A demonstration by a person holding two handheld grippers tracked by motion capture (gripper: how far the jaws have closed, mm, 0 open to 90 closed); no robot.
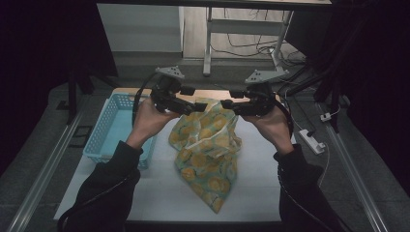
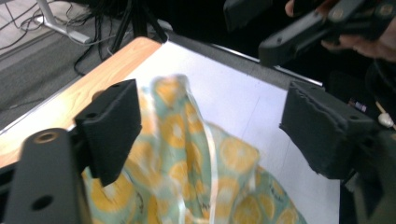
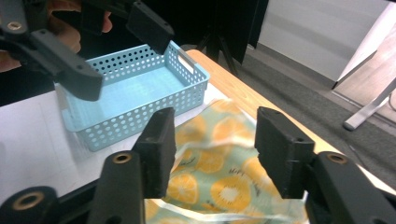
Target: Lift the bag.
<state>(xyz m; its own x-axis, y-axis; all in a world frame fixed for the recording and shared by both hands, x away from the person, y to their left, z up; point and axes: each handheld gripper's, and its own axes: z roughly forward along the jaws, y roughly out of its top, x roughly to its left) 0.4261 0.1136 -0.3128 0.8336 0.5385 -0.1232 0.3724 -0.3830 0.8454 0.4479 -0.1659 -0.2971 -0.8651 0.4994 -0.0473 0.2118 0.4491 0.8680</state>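
A green cloth printed with orange slices point(image 1: 208, 150) lies crumpled on the white table top point(image 1: 263, 188), its upper part bunched between my two hands. My left gripper point(image 1: 192, 109) and right gripper point(image 1: 226, 103) face each other just above that upper part. In the left gripper view, the left gripper point(image 2: 210, 133) stands open, and the blurred cloth point(image 2: 187, 158) hangs below and behind its pads point(image 2: 114, 128). In the right gripper view, the right gripper point(image 3: 217, 149) is open too, with the cloth point(image 3: 219, 179) beneath it and nothing pressed between the pads.
A light blue perforated basket point(image 1: 109, 130) sits empty at the table's left; in the right gripper view the basket point(image 3: 135, 93) is beyond the jaws. A wooden strip point(image 2: 70, 105) edges the far side. A power strip point(image 1: 312, 141) and cables lie on the floor to the right.
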